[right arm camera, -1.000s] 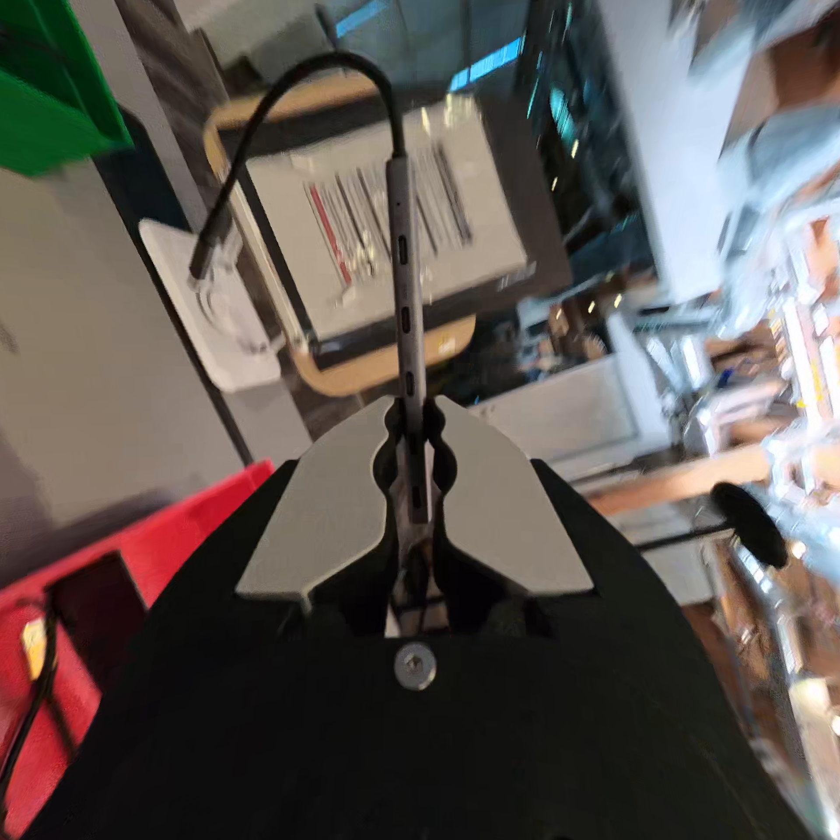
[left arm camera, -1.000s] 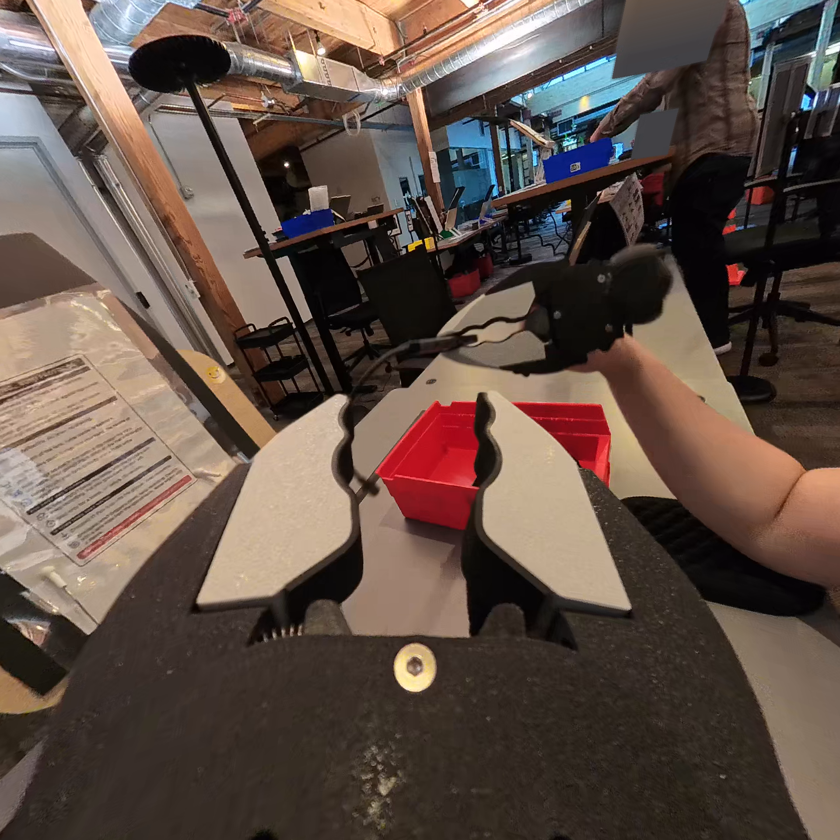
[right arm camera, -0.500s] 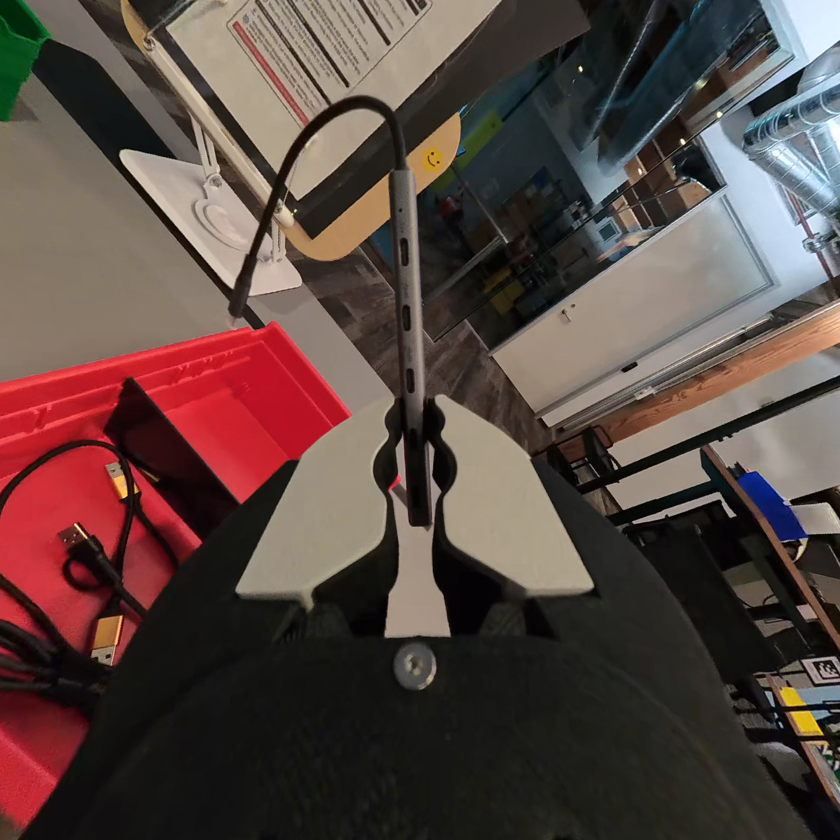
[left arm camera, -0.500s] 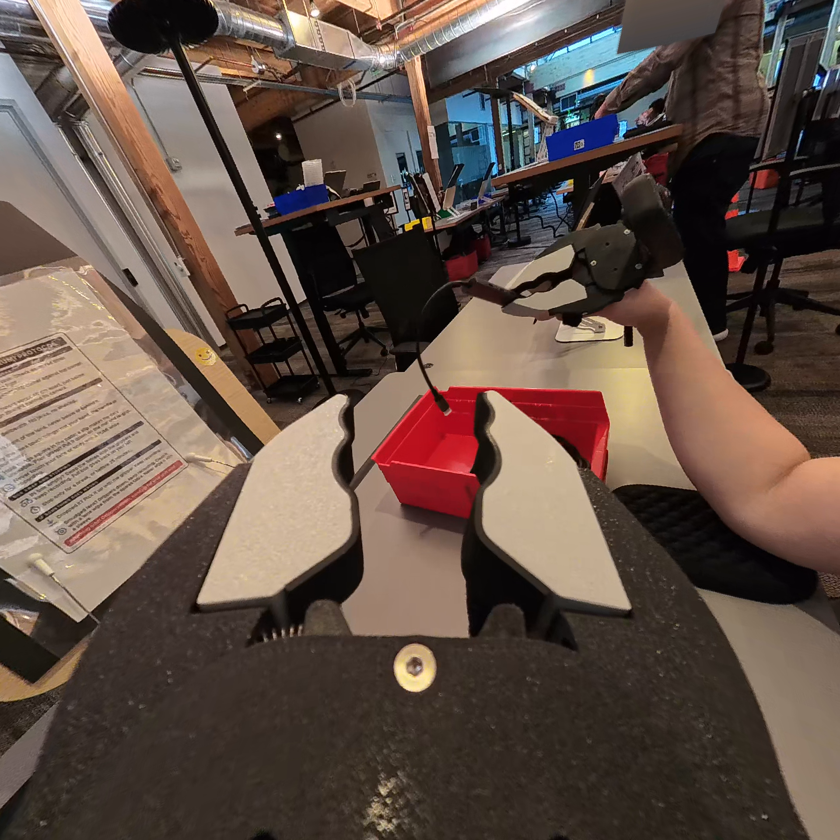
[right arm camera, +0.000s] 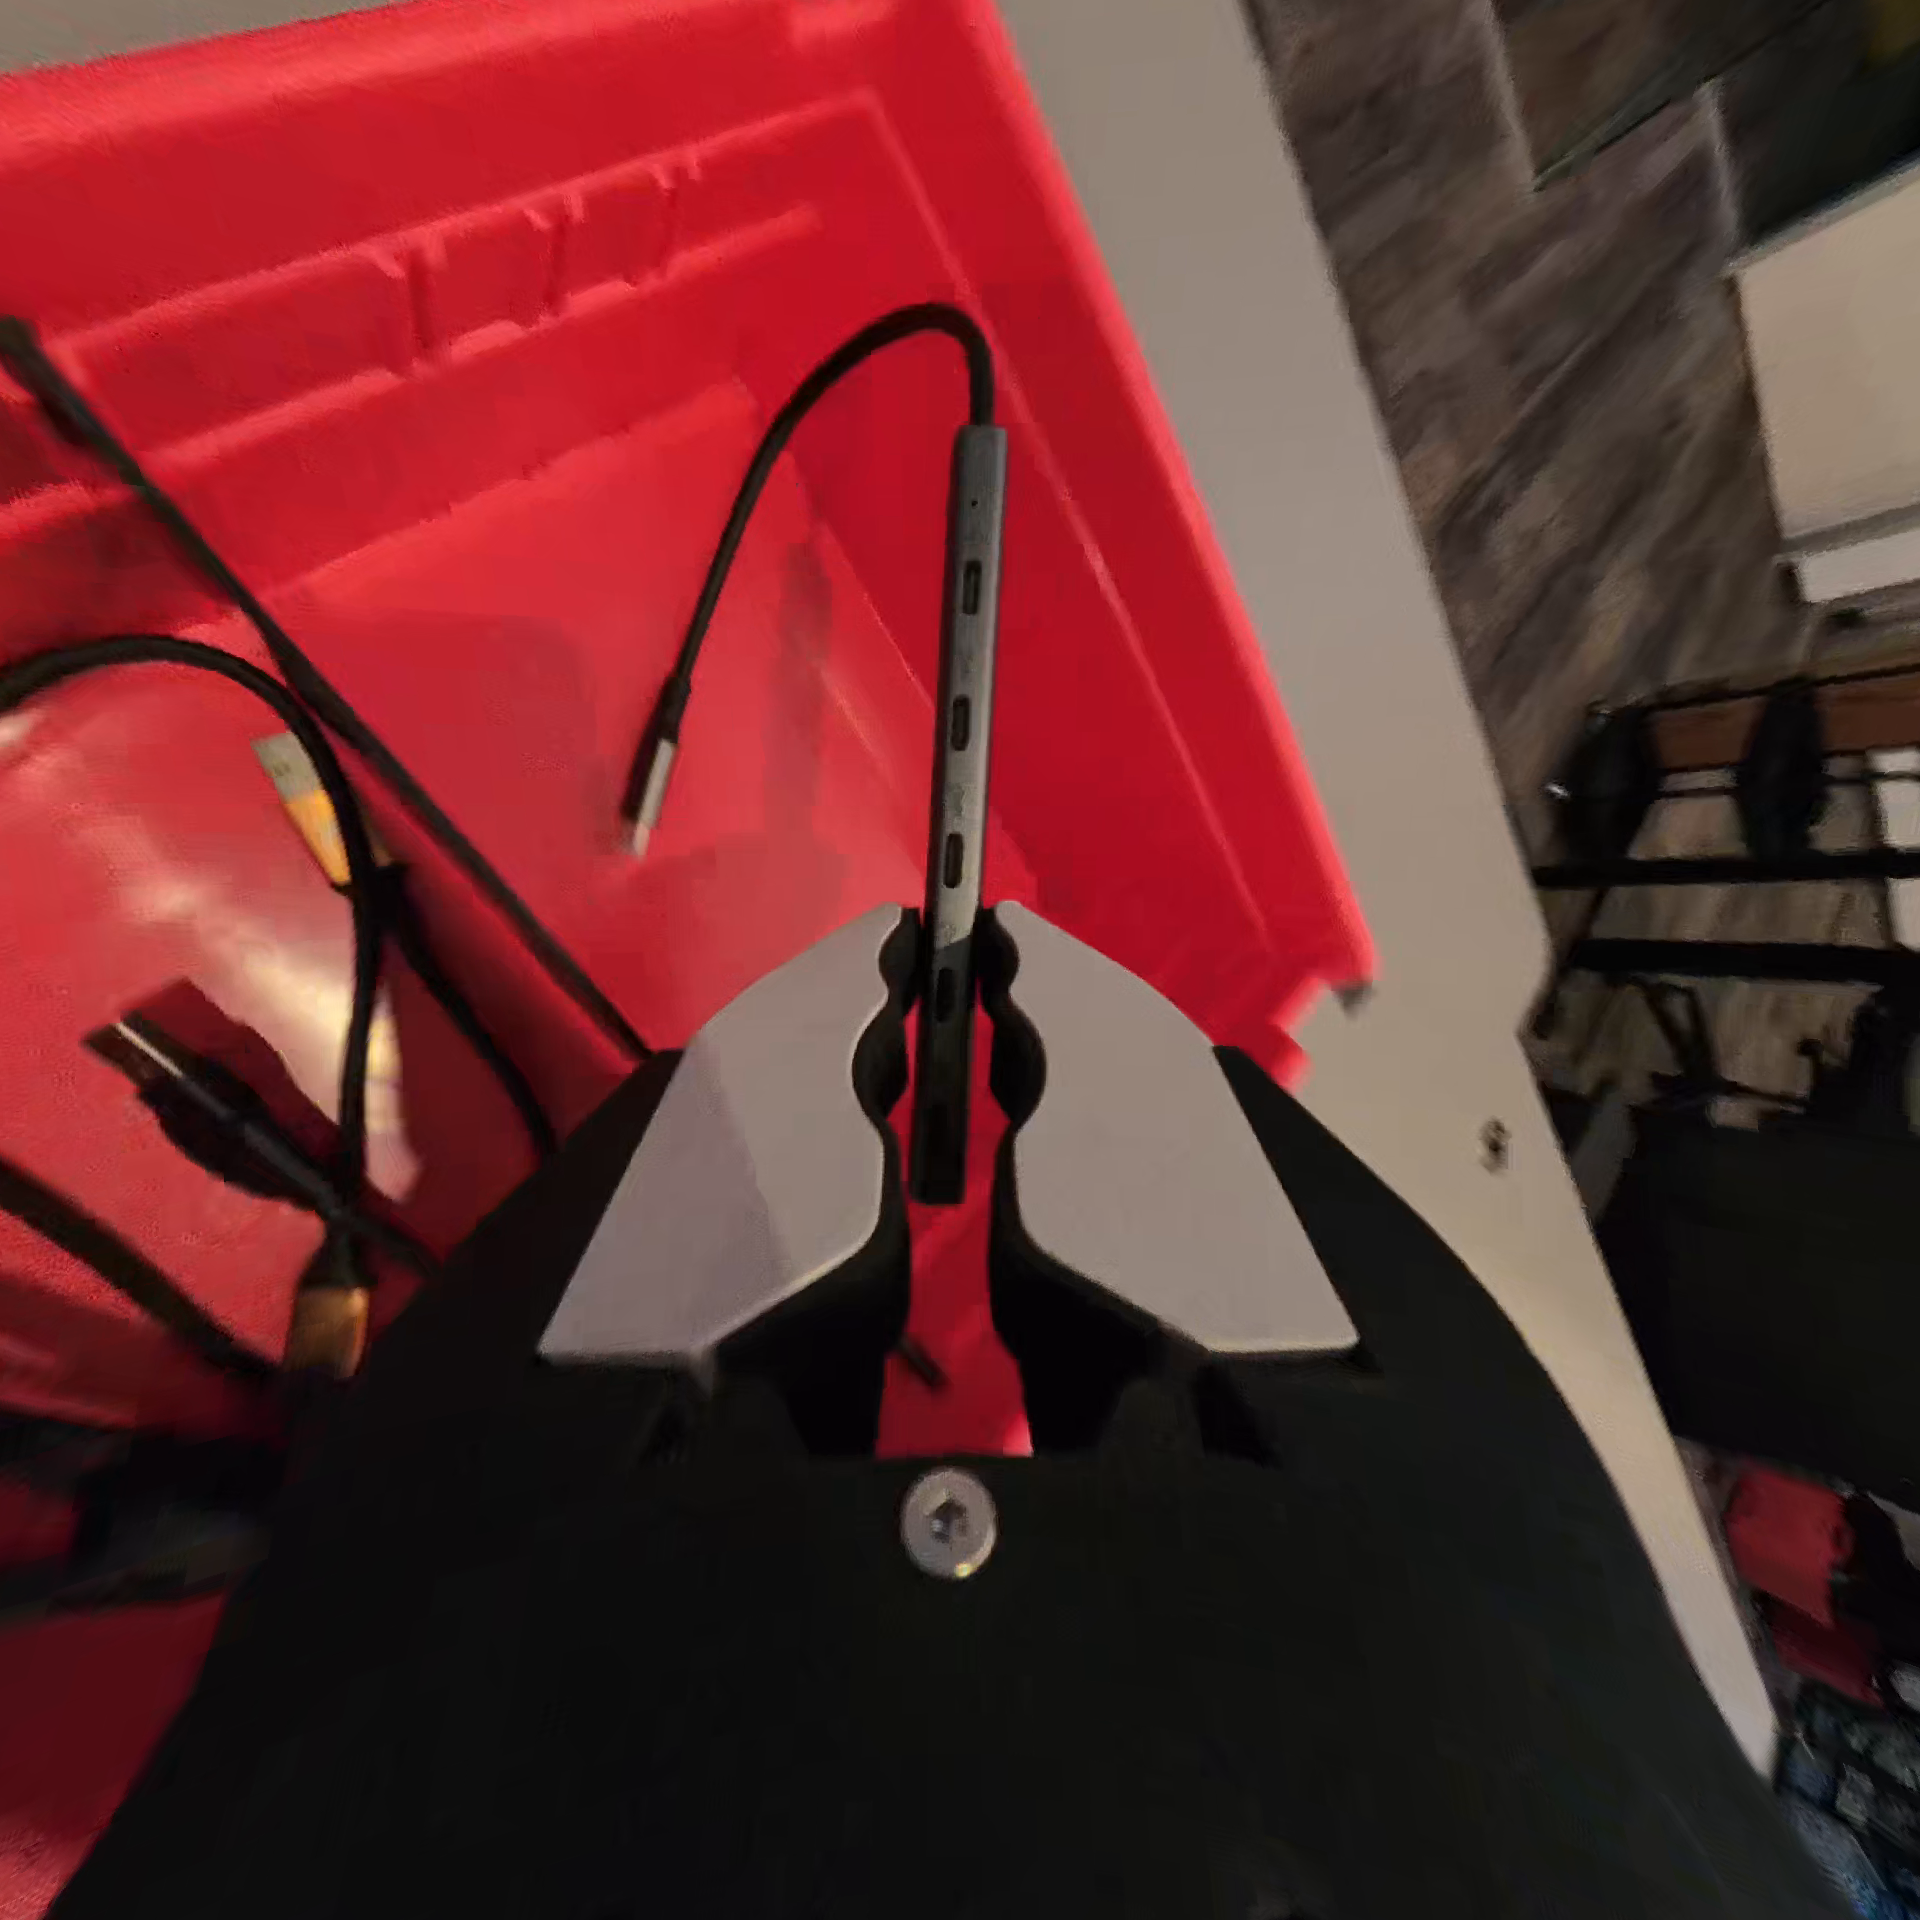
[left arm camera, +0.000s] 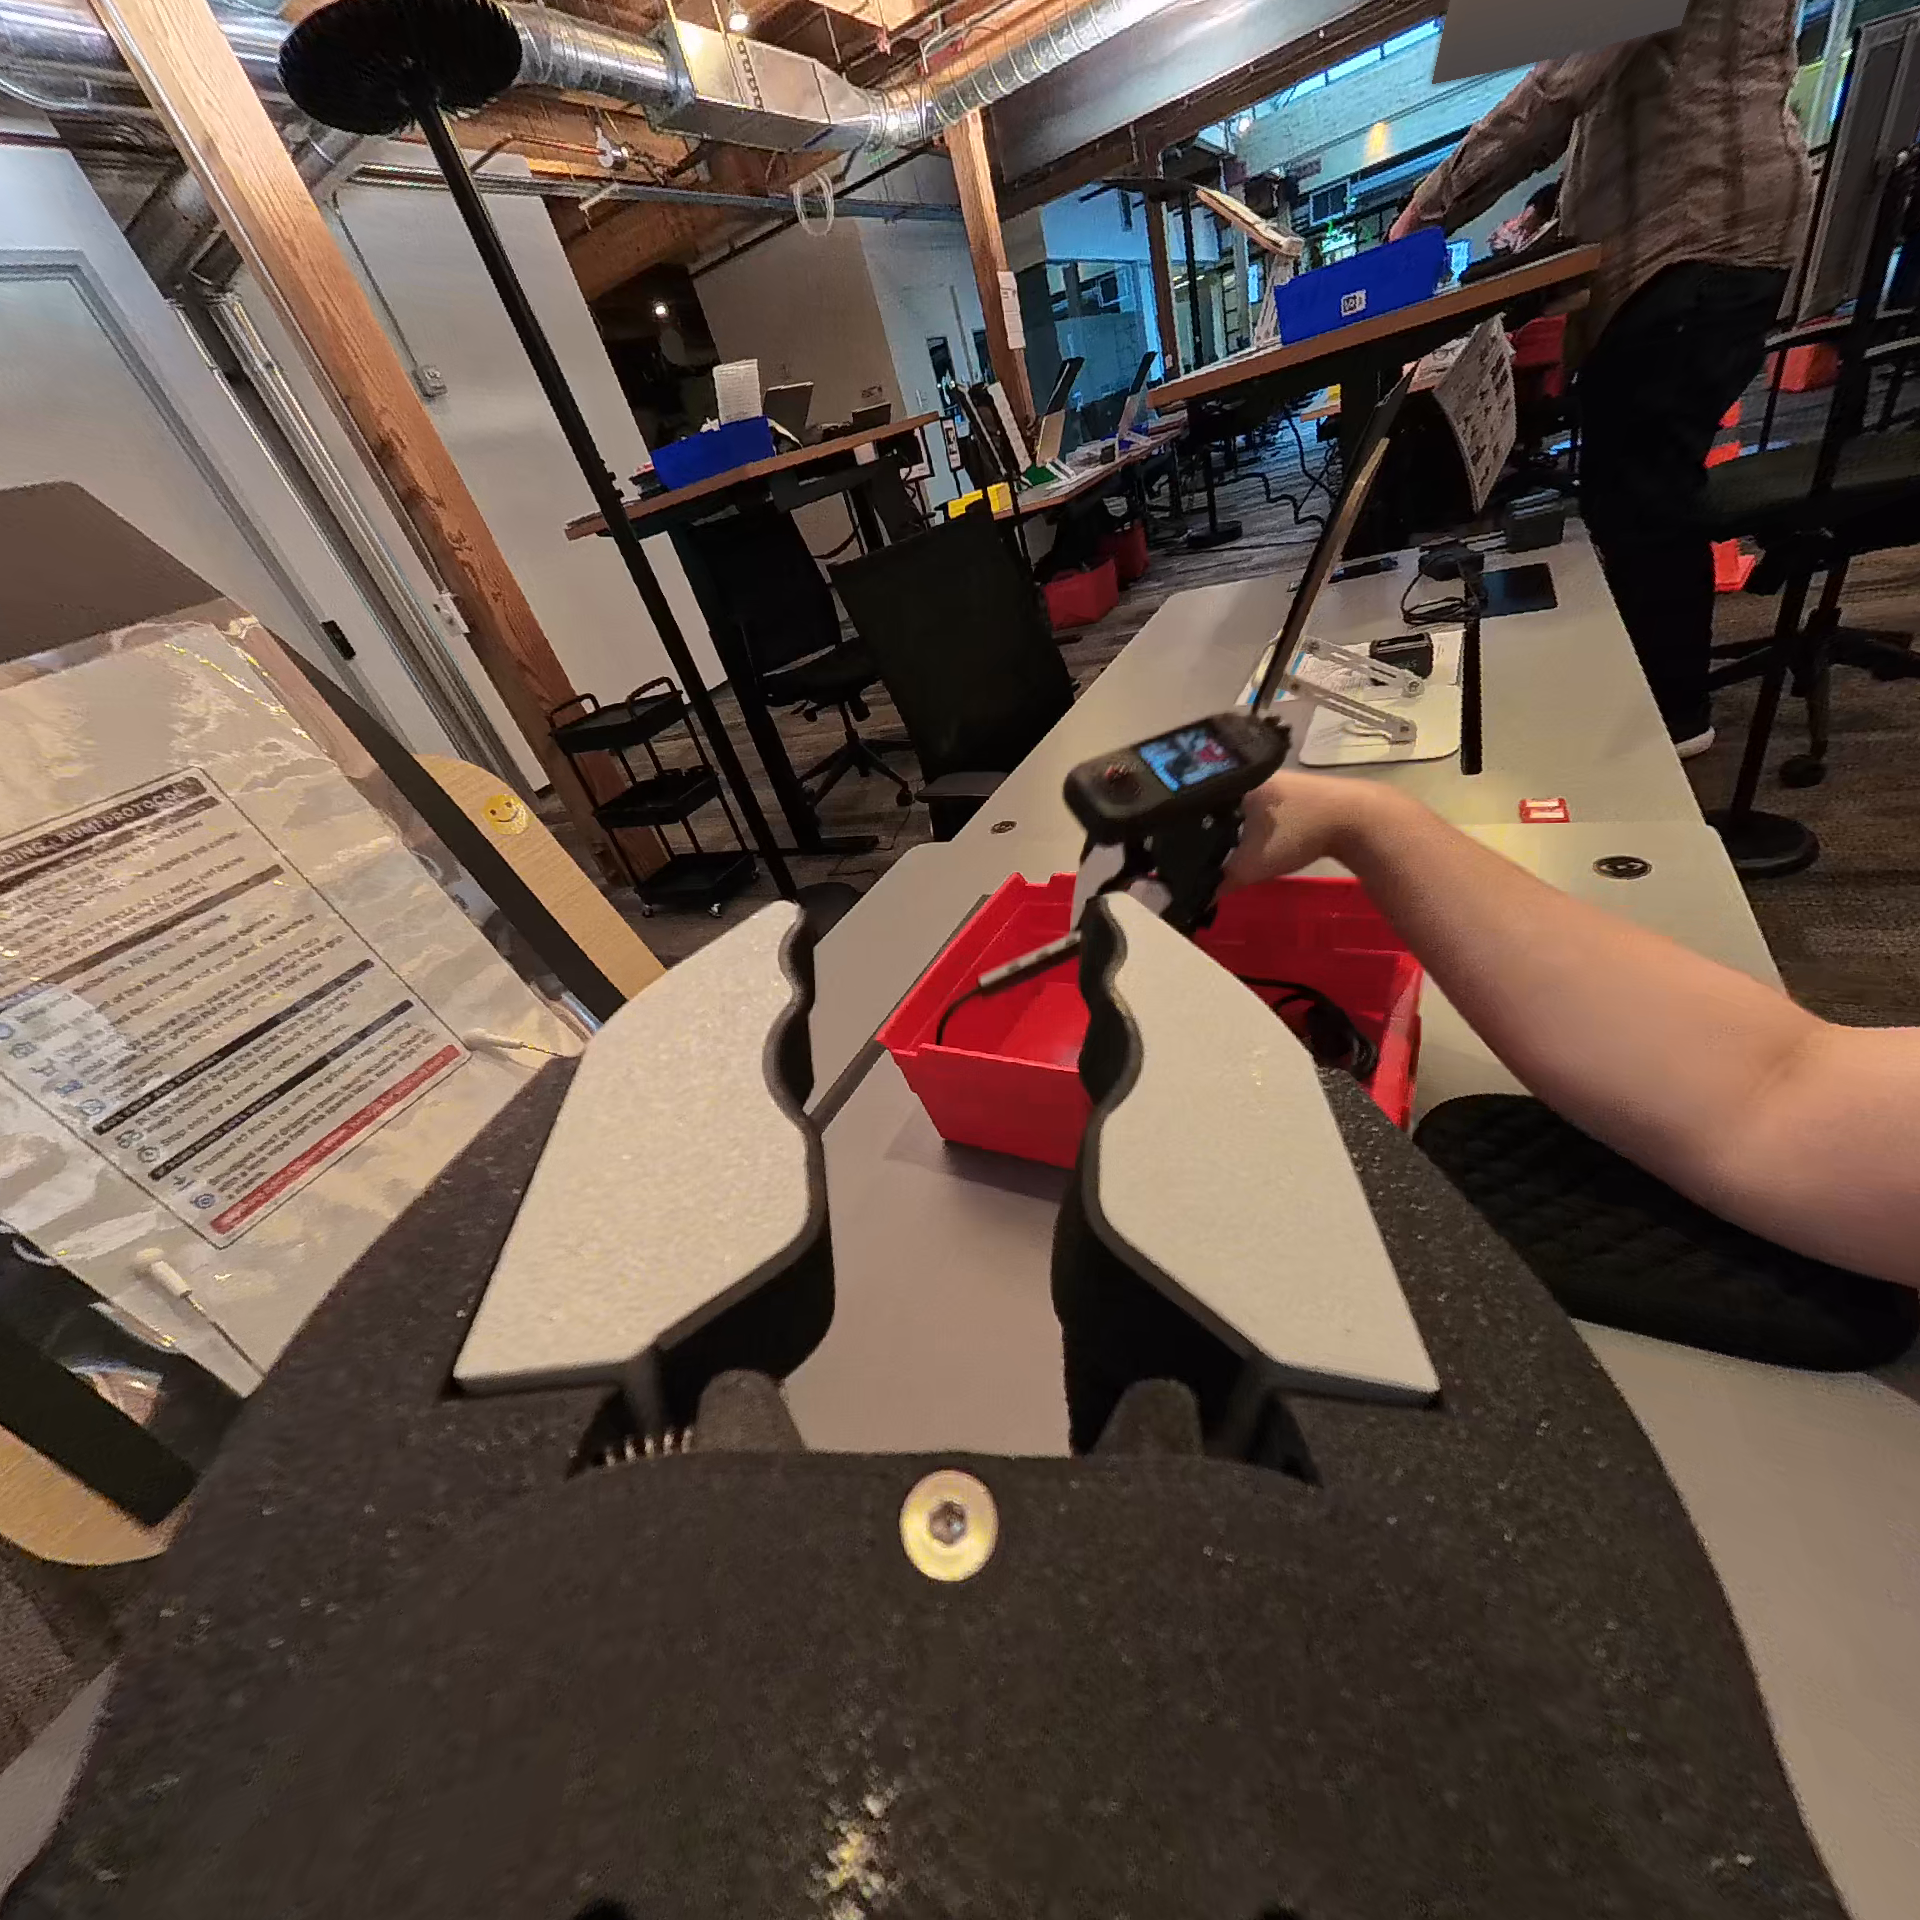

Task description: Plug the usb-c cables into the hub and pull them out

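Right gripper [right arm camera: 948,935] tipped down over the red bin [right arm camera: 1195,644], fingers clamped on the grey hub [right arm camera: 966,727] — forearm stretched across the table [left arm camera: 935,1278]. Left gripper [left arm camera: 940,1049] level, fingers apart, empty. Only the right wrist view shows loose cables [right arm camera: 343,883] in the bin.

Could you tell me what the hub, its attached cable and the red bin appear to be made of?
The hub, clamped in the right claw, looks like matte grey metal, perhaps anodised aluminium: its slim body shows an even, dull sheen. Its cable seems to have a black braided or rubbery jacket, though blur leaves that open. The red bin looks like moulded glossy plastic, with ribbed walls and soft highlights.
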A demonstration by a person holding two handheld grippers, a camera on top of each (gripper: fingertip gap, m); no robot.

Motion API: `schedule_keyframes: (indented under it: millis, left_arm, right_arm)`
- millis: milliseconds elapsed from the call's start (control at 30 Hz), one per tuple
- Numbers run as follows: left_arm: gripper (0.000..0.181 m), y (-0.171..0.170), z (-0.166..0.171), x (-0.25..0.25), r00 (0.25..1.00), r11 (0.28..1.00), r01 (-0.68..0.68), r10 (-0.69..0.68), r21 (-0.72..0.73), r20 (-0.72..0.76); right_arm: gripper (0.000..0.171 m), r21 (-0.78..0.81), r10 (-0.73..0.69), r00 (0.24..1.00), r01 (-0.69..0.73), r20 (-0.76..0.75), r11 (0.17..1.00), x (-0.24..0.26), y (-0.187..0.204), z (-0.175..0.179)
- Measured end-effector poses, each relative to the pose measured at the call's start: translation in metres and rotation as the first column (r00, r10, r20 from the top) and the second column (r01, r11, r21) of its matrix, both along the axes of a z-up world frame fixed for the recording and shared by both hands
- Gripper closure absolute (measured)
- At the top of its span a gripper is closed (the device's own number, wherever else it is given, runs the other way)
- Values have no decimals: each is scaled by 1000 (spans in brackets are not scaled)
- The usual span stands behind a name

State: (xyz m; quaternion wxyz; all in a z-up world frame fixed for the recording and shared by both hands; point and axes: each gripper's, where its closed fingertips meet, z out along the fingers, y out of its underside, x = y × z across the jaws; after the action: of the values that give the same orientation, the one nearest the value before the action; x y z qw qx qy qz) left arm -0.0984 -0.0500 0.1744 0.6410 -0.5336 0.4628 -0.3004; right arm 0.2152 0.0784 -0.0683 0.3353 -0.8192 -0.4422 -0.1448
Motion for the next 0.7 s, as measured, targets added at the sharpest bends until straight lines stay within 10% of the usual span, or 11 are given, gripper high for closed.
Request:
schedule_keyframes:
  millis: [300, 533, 700]
  left_arm:
    - [132, 20, 3, -34, 992, 992, -125, 125, -3, -11]
    - [134, 79, -32, -133, 873, 864, -481, 457, -145, -172]
    - [142, 114, -96, -157, 843, 785, -518, 403, -340, -355]
  right_arm:
    - [139, -47, -106, 993, 109, 51, 993, -1, 24, -28]
    - [137, 187, -149, 988, 137, 51, 973, 7, 17, 43]
    - [136, 389, -92, 996, 76, 22, 918, -22, 4, 108]
